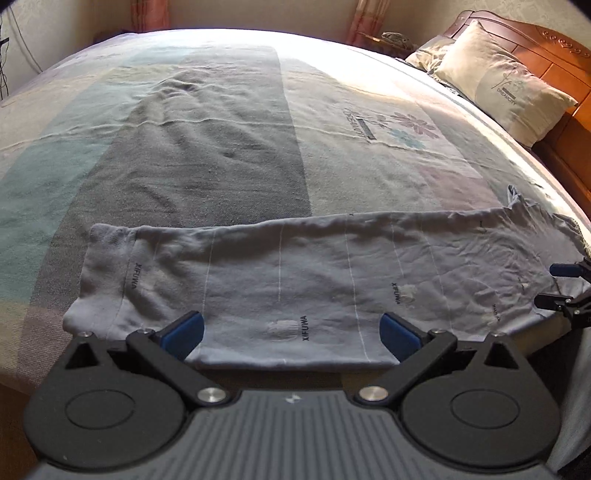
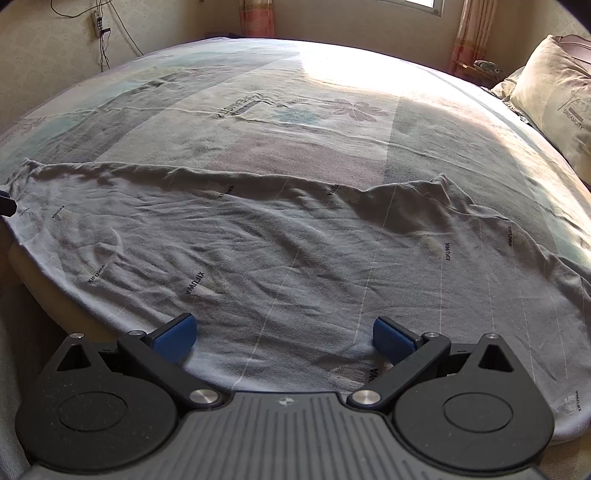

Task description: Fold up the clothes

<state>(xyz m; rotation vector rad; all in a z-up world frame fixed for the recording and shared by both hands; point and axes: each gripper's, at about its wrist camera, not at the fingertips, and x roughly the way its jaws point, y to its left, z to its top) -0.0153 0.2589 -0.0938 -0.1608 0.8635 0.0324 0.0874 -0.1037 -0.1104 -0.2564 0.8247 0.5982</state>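
A light grey-blue garment [image 1: 314, 273] printed with "XIFUWA" and thin white lines lies flat lengthwise along the near edge of the bed. Its ribbed cuff [image 1: 103, 273] is at the left end. My left gripper [image 1: 291, 336] is open just above the garment's near hem, with the blue pads [image 1: 183, 334] wide apart and nothing between them. In the right wrist view the same garment [image 2: 295, 243] is wrinkled and spreads across the bed's corner. My right gripper [image 2: 284, 338] hovers open over its near edge. The right gripper [image 1: 557, 285] also shows open at the garment's right end.
The bed [image 1: 207, 122] carries a pastel patchwork sheet. Pillows [image 1: 498, 85] lean on a wooden headboard [image 1: 546, 55] at the far right. A bedside stand [image 2: 480, 66] and curtains [image 2: 472, 29] sit behind. Cables [image 2: 99, 29] hang on the far wall. The mattress edge drops off beneath both grippers.
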